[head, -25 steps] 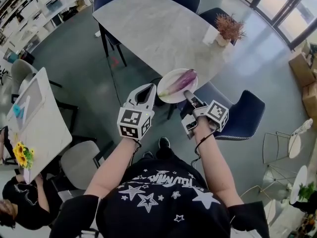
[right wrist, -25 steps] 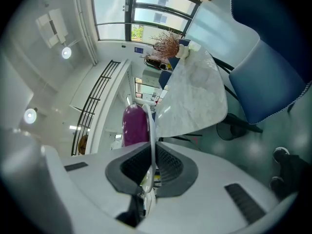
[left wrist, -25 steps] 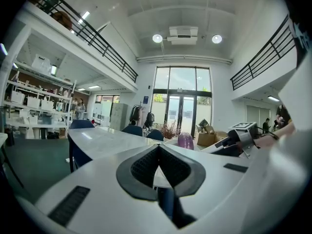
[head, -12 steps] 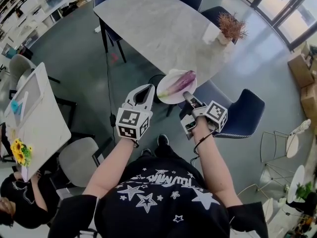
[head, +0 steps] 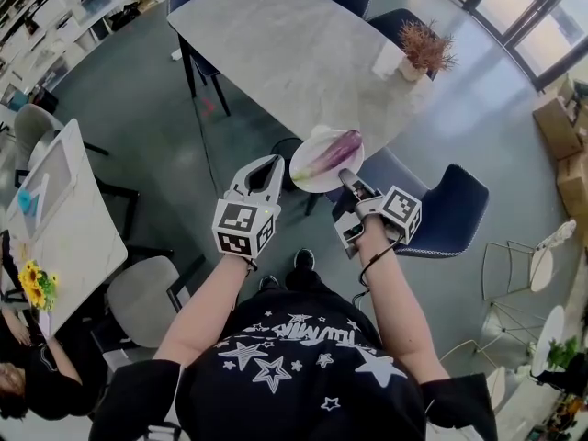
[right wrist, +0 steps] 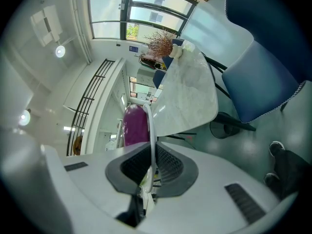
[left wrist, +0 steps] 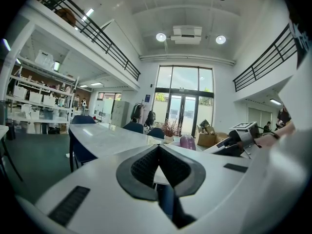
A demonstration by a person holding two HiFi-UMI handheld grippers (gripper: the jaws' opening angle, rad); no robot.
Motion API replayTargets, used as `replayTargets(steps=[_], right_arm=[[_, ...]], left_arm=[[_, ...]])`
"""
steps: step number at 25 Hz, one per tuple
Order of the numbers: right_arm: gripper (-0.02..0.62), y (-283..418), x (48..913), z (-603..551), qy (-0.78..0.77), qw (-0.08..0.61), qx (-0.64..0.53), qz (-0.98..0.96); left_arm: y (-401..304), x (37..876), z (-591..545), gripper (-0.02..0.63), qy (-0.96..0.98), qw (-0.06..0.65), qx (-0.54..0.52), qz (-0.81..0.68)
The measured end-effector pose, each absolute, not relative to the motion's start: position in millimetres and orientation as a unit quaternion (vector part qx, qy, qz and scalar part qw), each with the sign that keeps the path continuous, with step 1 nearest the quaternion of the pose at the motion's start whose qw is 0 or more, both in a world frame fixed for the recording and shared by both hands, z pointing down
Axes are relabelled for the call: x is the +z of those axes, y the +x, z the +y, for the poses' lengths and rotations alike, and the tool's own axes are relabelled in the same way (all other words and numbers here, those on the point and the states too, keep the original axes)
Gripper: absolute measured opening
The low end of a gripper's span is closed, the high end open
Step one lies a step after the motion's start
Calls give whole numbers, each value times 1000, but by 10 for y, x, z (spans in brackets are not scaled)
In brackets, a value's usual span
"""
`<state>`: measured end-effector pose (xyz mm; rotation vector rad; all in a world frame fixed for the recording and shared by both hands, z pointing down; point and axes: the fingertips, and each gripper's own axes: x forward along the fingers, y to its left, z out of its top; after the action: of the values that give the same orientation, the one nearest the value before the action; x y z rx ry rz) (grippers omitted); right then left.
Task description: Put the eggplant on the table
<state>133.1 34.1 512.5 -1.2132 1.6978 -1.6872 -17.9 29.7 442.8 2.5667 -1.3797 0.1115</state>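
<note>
A purple eggplant [head: 333, 153] lies on a white plate [head: 309, 174] held in the air just short of the near edge of the grey marble table [head: 276, 53]. My right gripper [head: 346, 178] is shut on the plate's near rim; in the right gripper view the plate's rim [right wrist: 152, 130] runs between the jaws with the eggplant [right wrist: 135, 126] behind it. My left gripper [head: 270, 166] hangs left of the plate, shut on nothing. Its pads [left wrist: 168, 167] meet, and the eggplant [left wrist: 187, 142] shows beyond them.
A small pot with a dried reddish plant [head: 426, 51] stands at the table's right end beside a white object [head: 390, 63]. Dark blue chairs [head: 450, 211] ring the table. A second white table [head: 64, 219] with yellow flowers [head: 35, 283] stands at left, where a person sits.
The plate with the eggplant and both grippers have shifted slightly forward toward the marble table. The grip has not changed.
</note>
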Motion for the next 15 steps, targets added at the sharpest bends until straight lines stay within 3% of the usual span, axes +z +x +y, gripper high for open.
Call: replayTargets(steps=[15], right_arm=[[26,1742,5031,-383,-406,222,-615,639]], left_arm=[[233,4358,-244,8,861,100,46,-496]])
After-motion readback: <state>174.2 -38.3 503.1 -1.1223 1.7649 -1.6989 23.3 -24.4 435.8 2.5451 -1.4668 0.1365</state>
